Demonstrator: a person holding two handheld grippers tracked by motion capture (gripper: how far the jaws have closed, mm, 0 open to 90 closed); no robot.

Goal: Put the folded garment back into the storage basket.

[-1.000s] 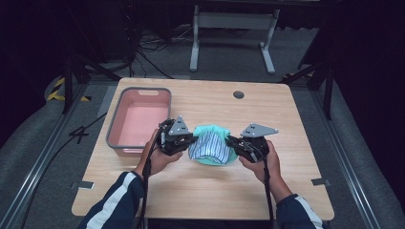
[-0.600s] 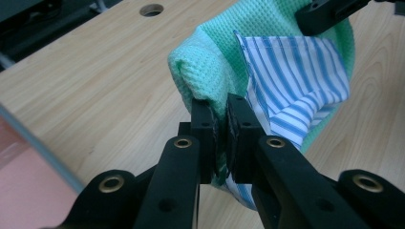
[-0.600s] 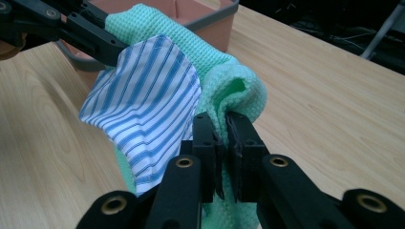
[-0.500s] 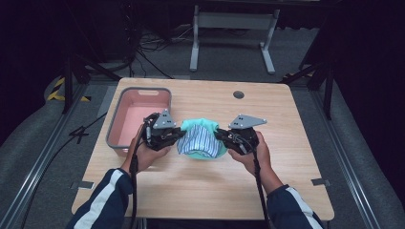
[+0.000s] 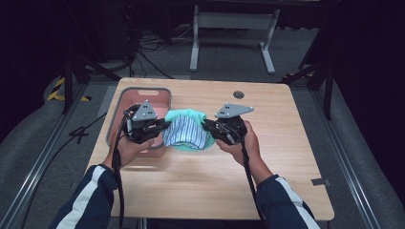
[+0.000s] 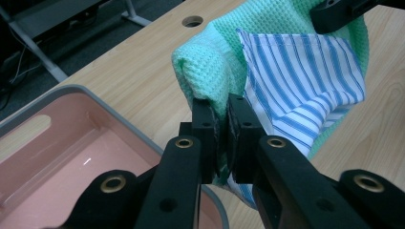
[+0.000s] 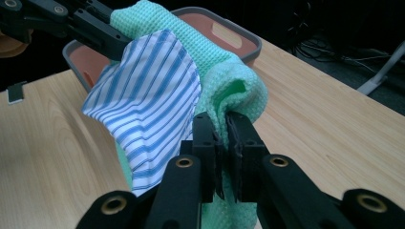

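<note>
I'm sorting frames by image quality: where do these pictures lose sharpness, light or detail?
High view: the table is well lit, the room beyond falls into near-black. Left gripper view: the green cloth and striped cloth are sharp, with a small glint in the pink bin. Right gripper view: the background is dark and slightly soft.

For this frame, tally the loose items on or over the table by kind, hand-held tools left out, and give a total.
Green waffle-weave cloth: 1, held up between both tools
Blue-and-white striped cloth: 1, lying against the green cloth, held with it
Pink bin with grey rim: 1, on the table at the person's left
Total: 3
</note>
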